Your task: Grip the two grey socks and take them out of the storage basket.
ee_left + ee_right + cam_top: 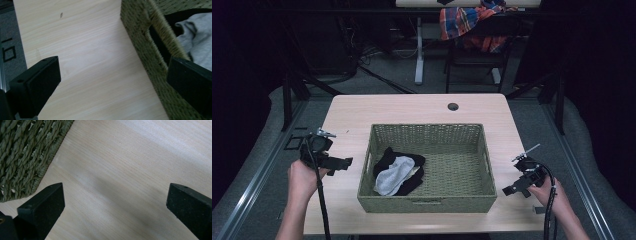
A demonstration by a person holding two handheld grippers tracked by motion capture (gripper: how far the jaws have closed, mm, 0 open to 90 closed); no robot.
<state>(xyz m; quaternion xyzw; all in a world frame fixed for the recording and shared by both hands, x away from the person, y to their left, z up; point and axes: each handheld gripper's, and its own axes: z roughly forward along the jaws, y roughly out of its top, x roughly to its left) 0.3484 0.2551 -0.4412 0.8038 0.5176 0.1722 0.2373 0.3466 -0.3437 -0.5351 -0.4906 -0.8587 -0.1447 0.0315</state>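
Note:
A green woven basket (477, 150) stands in the middle of the light wooden table (412, 107). Black and grey socks (398, 172) lie bunched in its front-left corner. My left gripper (343, 162) is held just left of the basket, open and empty; in the left gripper view its jaws stand wide over bare wood, with the basket's wall (140, 30) and a grey sock (197, 35) at the right. My right gripper (511, 190) hovers off the basket's front-right corner, open and empty, over bare table, with the basket corner (27, 152) at upper left.
A round cable hole (453, 106) sits near the table's far edge. Behind the table stands a chair with a plaid cloth (472, 22) draped on it, next to a white table leg (419, 50). Dark stands flank the table.

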